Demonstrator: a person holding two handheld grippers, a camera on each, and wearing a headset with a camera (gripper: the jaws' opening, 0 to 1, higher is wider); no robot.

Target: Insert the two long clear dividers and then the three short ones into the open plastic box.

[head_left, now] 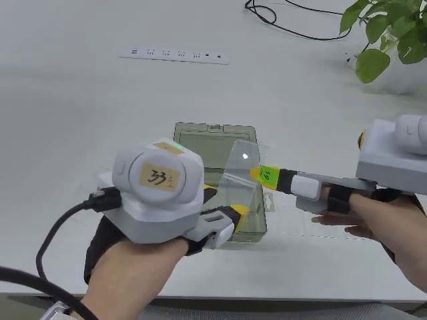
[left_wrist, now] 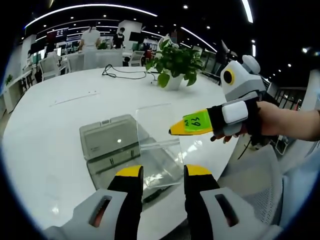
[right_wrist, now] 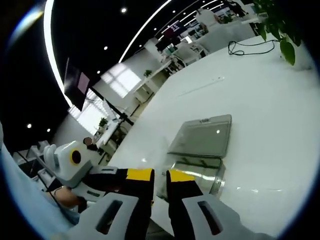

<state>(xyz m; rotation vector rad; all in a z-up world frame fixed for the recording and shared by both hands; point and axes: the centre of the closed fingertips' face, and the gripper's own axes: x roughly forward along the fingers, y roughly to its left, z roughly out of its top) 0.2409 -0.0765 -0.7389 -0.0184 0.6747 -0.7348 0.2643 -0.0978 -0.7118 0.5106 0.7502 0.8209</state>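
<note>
Divider (head_left: pixel 239 167) (left_wrist: pixel 157 135), clear, one: held up over open box (head_left: pixel 200 147) (left_wrist: pixel 105 142) (right_wrist: pixel 202 137), one, lid lying flat on far side. Two grippers. My right gripper (head_left: pixel 257 175) (left_wrist: pixel 175 131) (right_wrist: pixel 160 175) comes in from right, jaws almost closed, pinching divider's right edge. My left gripper (head_left: pixel 233 213) (left_wrist: pixel 162 172) near, jaws spread wide, divider's lower end between yellow tips; cannot tell whether they touch it. Surface (head_left: pixel 80 133) white; one power strip (head_left: pixel 175 55), one black cable (head_left: pixel 293 23), one potted plant (head_left: pixel 383 33) far. Room: open office, ceiling light strips, desks, people far back.
</note>
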